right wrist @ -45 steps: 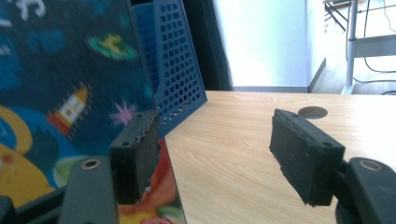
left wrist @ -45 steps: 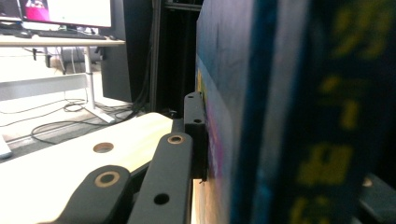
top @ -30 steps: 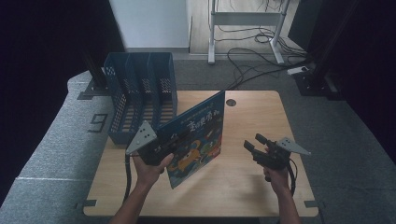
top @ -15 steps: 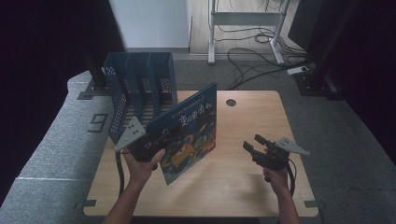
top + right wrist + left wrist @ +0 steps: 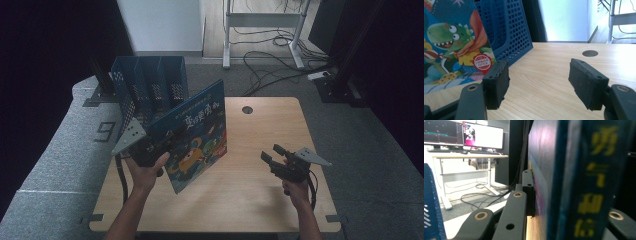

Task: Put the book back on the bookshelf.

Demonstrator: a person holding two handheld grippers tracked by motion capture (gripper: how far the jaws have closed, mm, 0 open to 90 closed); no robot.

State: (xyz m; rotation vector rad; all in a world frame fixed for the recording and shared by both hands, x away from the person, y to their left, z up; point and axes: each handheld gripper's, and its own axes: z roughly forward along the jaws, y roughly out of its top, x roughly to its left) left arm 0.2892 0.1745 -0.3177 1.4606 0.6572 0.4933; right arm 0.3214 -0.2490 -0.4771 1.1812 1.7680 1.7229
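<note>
A blue picture book (image 5: 196,134) with a cartoon dinosaur cover is held up on edge above the wooden table (image 5: 250,190), tilted, just right of the blue mesh file rack (image 5: 150,90). My left gripper (image 5: 155,147) is shut on the book's spine edge. In the left gripper view the book's spine (image 5: 584,180) with yellow characters sits between the jaws. My right gripper (image 5: 272,157) rests low over the table's right side, open, with nothing between its pads (image 5: 496,82). The book cover (image 5: 451,42) and rack (image 5: 504,30) lie ahead of it.
The file rack has several upright slots and stands at the table's back left. A round cable hole (image 5: 247,109) is in the tabletop near the back. A desk frame (image 5: 260,20) and cables (image 5: 270,60) lie on the floor beyond.
My left gripper has carried the book left and toward the rack, standing it more upright. The right gripper has stayed where it was, open.
</note>
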